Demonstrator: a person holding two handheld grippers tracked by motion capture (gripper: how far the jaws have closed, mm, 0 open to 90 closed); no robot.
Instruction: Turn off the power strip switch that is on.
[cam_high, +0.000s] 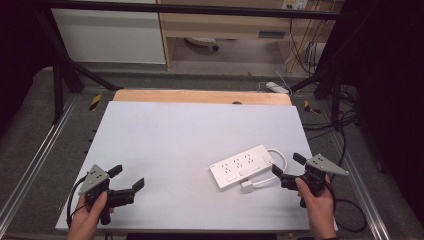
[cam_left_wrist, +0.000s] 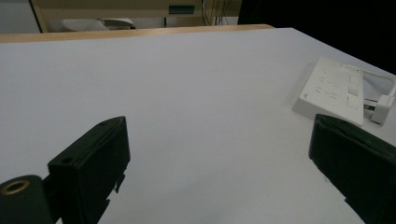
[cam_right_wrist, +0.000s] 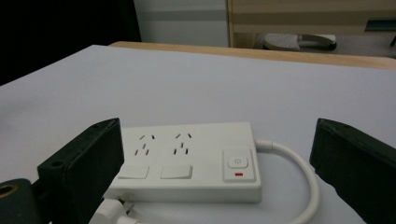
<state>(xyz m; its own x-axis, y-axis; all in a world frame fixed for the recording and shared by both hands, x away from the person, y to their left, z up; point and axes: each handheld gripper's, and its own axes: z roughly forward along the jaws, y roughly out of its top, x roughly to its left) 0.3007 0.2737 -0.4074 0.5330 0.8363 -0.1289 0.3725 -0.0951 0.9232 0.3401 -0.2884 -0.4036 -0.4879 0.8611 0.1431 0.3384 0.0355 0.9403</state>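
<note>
A white power strip (cam_high: 242, 166) lies flat on the white tabletop (cam_high: 190, 130) at the right front, its cable (cam_high: 280, 160) looped behind it and its white plug (cam_high: 246, 187) resting by its near edge. My right gripper (cam_high: 287, 164) is open just right of the strip, not touching it. In the right gripper view the open right gripper (cam_right_wrist: 217, 128) frames the strip (cam_right_wrist: 187, 158), which has a switch with a red mark (cam_right_wrist: 237, 164). My left gripper (cam_high: 127, 177) is open and empty at the left front. In the left gripper view the strip (cam_left_wrist: 334, 91) lies far right of the open left gripper (cam_left_wrist: 218, 123).
A wooden strip (cam_high: 200, 96) runs along the table's far edge. Black frame bars (cam_high: 65, 70) stand at the back corners. Loose cables (cam_high: 345, 125) and a white adapter (cam_high: 277, 88) lie on the floor beyond and to the right.
</note>
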